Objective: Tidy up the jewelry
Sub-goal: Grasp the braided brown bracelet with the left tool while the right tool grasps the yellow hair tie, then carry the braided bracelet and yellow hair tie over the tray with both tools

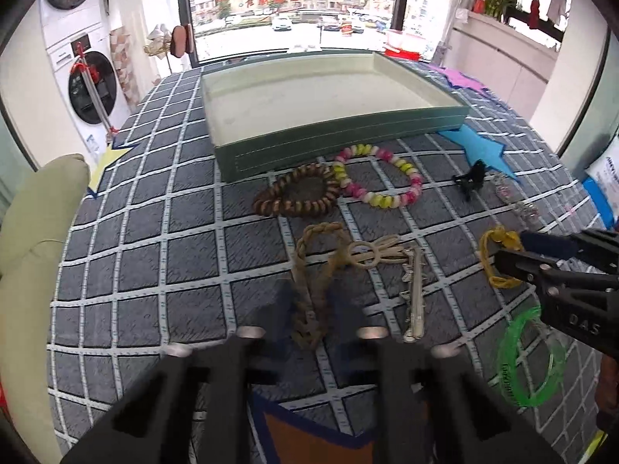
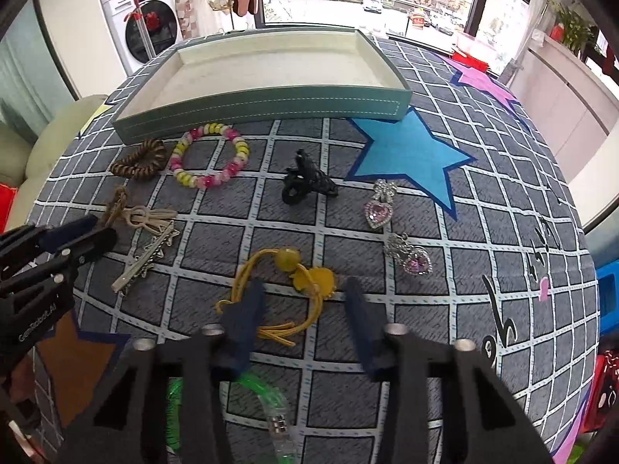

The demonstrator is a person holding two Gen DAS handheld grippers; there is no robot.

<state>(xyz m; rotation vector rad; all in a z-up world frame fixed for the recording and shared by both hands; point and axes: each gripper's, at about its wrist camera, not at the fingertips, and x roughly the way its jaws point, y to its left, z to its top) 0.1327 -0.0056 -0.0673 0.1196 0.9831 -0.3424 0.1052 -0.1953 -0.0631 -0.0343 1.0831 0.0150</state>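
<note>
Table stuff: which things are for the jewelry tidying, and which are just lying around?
For the job: tray, bead bracelet, brown coil tie, black claw clip, heart earrings, yellow hair tie, green bangle.

Just there: washing machine, plant.

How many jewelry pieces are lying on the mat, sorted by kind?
Bracelets and bangles: 3, brown bead, pink-yellow bead, green bangle
Hair ties and cords: 3, yellow, beige, braided cord
Hair clips: 2, black claw, silver
Heart earrings: 2
Total: 10
</note>
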